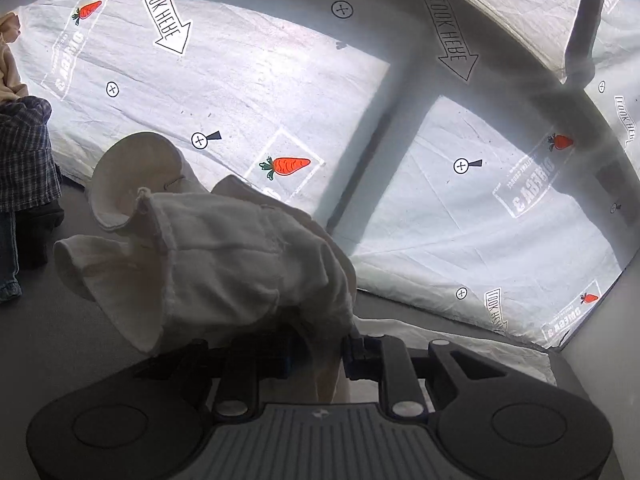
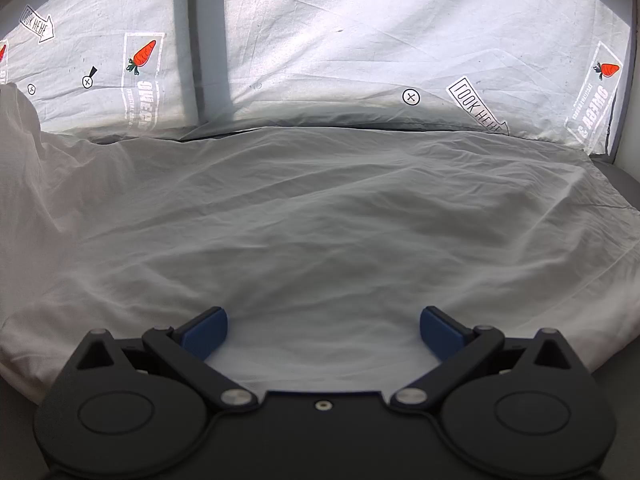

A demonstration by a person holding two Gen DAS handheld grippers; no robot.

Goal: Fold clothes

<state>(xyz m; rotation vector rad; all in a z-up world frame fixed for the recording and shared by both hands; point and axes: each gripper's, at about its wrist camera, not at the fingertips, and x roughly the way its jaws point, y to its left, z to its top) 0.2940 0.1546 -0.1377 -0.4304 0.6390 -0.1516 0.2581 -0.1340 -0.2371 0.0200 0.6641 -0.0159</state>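
Observation:
A white garment lies spread and creased on the grey surface, filling the right wrist view. My right gripper is open, its blue pads wide apart just above the garment's near edge, holding nothing. My left gripper is shut on a bunched end of the white garment, with a cuff and collar-like flap lifted off the surface; the fingertips are mostly hidden by cloth.
Behind stand white cushions printed with carrots and "LOOK HERE" arrows. A pile of other clothes, plaid and denim, sits at the far left. The grey surface shows beside the garment.

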